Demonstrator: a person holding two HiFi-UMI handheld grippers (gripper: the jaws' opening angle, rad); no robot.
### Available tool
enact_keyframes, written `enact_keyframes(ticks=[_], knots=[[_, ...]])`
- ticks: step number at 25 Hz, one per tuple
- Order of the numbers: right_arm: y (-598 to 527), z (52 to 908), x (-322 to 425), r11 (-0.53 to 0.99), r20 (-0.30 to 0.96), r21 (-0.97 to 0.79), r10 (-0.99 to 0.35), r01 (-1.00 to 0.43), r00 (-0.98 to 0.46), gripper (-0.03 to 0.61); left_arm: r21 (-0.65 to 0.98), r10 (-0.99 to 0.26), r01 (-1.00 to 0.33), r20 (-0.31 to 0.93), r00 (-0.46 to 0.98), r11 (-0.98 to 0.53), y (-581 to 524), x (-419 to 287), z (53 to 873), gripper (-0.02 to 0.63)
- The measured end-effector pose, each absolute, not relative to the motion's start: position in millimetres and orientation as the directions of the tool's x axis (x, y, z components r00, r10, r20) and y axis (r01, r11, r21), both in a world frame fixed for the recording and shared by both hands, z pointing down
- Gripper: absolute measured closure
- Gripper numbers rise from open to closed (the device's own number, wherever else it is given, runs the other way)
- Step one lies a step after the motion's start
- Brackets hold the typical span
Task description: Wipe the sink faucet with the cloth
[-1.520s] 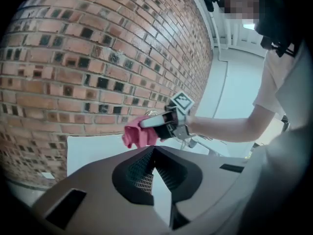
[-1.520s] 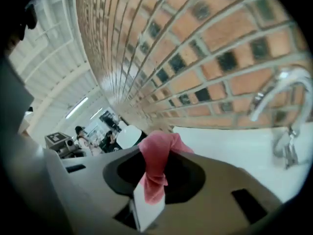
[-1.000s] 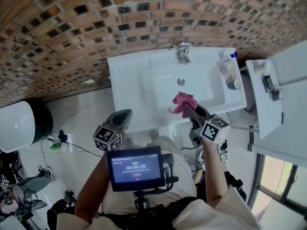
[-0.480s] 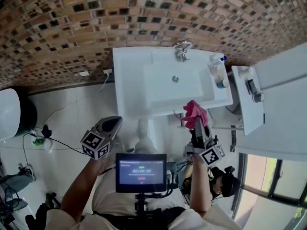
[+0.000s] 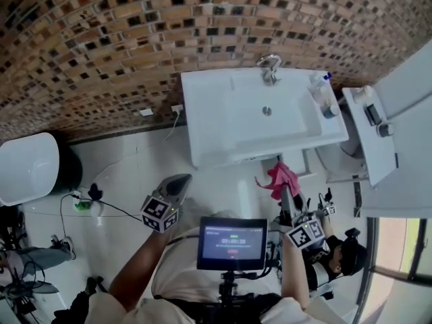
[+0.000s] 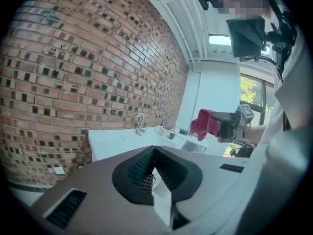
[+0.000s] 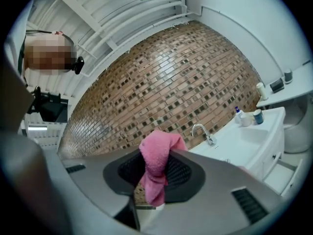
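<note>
A chrome faucet stands at the back of the white sink against the brick wall; it also shows as the faucet in the right gripper view and the faucet in the left gripper view. My right gripper is shut on a pink cloth, held in front of the sink's near edge, well short of the faucet. The pink cloth hangs bunched between its jaws. My left gripper is shut and holds nothing, lower left over the floor.
Bottles and a small jar sit on the sink's right side. A white shelf unit stands to the right and a white bin at the far left. Cables lie on the floor. A screen is mounted at the person's chest.
The right gripper with the pink cloth has drawn back from over the basin to in front of the sink. The person has stepped back; the sink sits farther away.
</note>
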State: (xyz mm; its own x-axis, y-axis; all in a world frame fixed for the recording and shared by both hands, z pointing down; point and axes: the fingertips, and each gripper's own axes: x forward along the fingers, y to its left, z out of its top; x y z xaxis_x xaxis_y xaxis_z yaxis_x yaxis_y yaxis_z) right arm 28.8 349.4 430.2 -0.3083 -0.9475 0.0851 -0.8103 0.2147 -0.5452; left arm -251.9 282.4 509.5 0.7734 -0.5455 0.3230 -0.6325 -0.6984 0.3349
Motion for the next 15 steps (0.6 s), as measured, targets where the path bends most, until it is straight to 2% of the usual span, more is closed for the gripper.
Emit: enact_keyframes(ticks=[6,15], knots=[[393.6,449.9,35.4,0.282,0.147,-0.5,-0.904,-0.819,-0.401,0.469,0.389,-0.634,-0.7,0.303,0.712,-0.6,323.5,-247.0,496.6,0.621],[430.3,475.6,55.9,0.334,0.193,-0.445,-0.871,-0.831,-0.453,0.476,0.401,-0.664,-0.738,0.334,0.669,-0.543,379.3,-215.4,515.1,0.621]])
